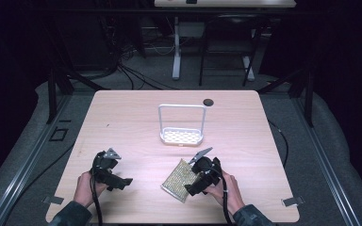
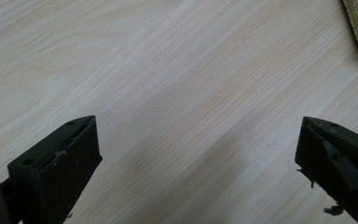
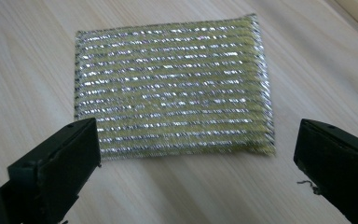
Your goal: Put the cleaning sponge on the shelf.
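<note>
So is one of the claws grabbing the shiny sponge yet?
No, nothing is held. The right gripper is open with the sponge lying flat on the table in front of its jaws. The left gripper is open over bare wood.

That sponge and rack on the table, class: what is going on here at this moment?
A person holds a gripper in each hand over a wooden table. The right gripper is open, its jaws wide apart just short of a flat glittery sponge. The left gripper is open above bare wood. A white rack stands farther back, with nothing in it.

High view overhead, gripper views near table (image 1: 132,122)
</note>
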Demonstrator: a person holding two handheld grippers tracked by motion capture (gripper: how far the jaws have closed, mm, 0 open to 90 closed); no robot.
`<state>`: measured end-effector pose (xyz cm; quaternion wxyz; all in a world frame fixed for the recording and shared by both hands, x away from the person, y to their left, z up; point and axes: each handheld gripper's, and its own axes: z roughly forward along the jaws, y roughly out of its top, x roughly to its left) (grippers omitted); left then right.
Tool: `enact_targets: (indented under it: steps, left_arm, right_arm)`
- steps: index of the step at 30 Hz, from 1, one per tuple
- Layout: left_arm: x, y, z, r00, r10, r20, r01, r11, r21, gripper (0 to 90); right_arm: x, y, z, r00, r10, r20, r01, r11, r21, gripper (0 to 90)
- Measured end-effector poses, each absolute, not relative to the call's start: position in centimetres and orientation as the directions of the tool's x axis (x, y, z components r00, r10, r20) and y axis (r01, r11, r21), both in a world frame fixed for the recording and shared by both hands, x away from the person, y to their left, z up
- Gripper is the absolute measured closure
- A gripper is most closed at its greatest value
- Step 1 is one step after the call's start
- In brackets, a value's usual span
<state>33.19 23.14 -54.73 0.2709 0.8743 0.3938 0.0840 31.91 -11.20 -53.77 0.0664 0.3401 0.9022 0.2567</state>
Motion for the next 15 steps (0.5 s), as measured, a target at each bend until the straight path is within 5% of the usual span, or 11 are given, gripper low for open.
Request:
enact_targets:
  steps: [5, 15]
  left_arm:
    - [33.2, 23.2, -54.8, 0.672, 0.738, -0.062, 0.644, -0.542, 0.54, 0.0]
    - [33.1, 23.2, -54.8, 0.673, 0.737, -0.063, 0.646, -0.544, 0.535, 0.0]
  right_arm:
    - [32.9, -9.8, -54.4, -0.772, 0.633, 0.066, 0.571, 0.643, 0.511, 0.0]
    - [33.3, -7.8, -55.1, -0.79, 0.614, 0.001, 0.535, 0.686, 0.493, 24.5]
